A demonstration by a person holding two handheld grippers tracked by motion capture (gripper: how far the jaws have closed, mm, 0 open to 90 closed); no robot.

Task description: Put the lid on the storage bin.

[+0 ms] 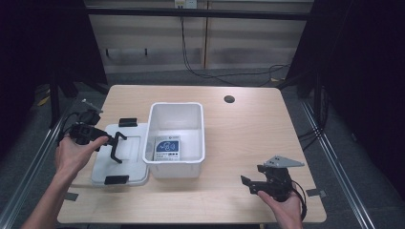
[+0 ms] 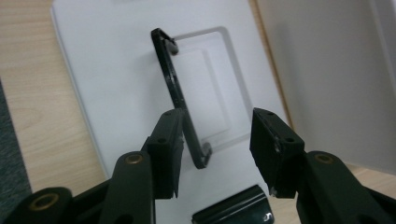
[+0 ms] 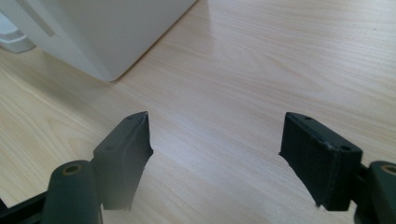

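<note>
While the left gripper [image 2: 215,140] holds its half-open jaws around the raised black handle [image 2: 180,100] of the white lid [image 1: 122,157] beside the box [image 1: 175,138], still to close and lift.

A blue-printed card [image 1: 168,148] lies inside the white bin [image 1: 154,119] — on a wooden table [image 1: 248,133].

White flat lid [image 2: 116,84] with raised black handle [image 2: 175,88] standing upright, lying under the left gripper [image 2: 215,140], handle between its parted jaws, nearer one pad.
</note>
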